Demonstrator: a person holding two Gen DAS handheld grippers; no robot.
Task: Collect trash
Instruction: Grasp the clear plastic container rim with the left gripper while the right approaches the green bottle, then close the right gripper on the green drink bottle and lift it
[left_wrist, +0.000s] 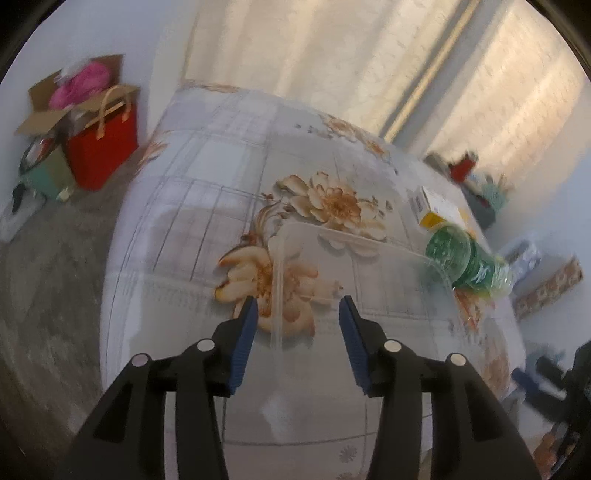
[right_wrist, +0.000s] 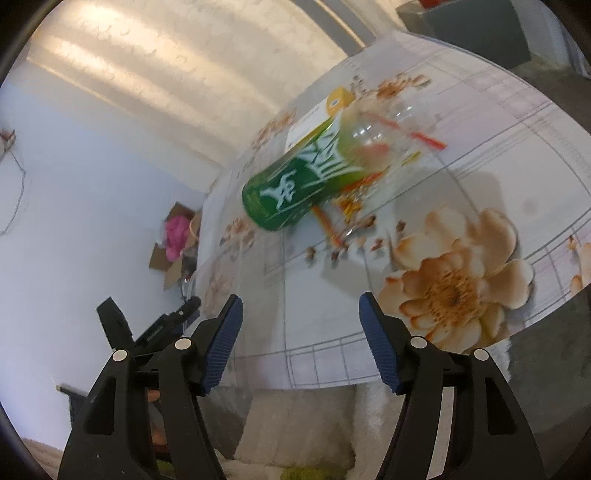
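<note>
A green plastic bottle (left_wrist: 465, 258) (right_wrist: 288, 188) lies on its side on the flowered table (left_wrist: 207, 206) (right_wrist: 498, 155). Behind it lies a yellow and white carton (left_wrist: 436, 210) (right_wrist: 328, 110). A clear cup with a red straw (right_wrist: 391, 125) lies blurred by the bottle's far end. Something clear, a plastic container or bag (left_wrist: 332, 251), lies in front of my left gripper (left_wrist: 299, 302). Its upright edge runs between the open jaws, and the pads do not touch it. My right gripper (right_wrist: 301, 299) is open with nothing between its fingers, above the table's near edge and short of the bottle.
On the grey floor (left_wrist: 48, 280) beyond the table stand a red bag (left_wrist: 103, 147) and an open cardboard box with pink stuff (left_wrist: 74, 92) (right_wrist: 177, 236). Curtains (left_wrist: 332, 55) hang behind. Dark boxes (right_wrist: 480, 33) sit past the far side.
</note>
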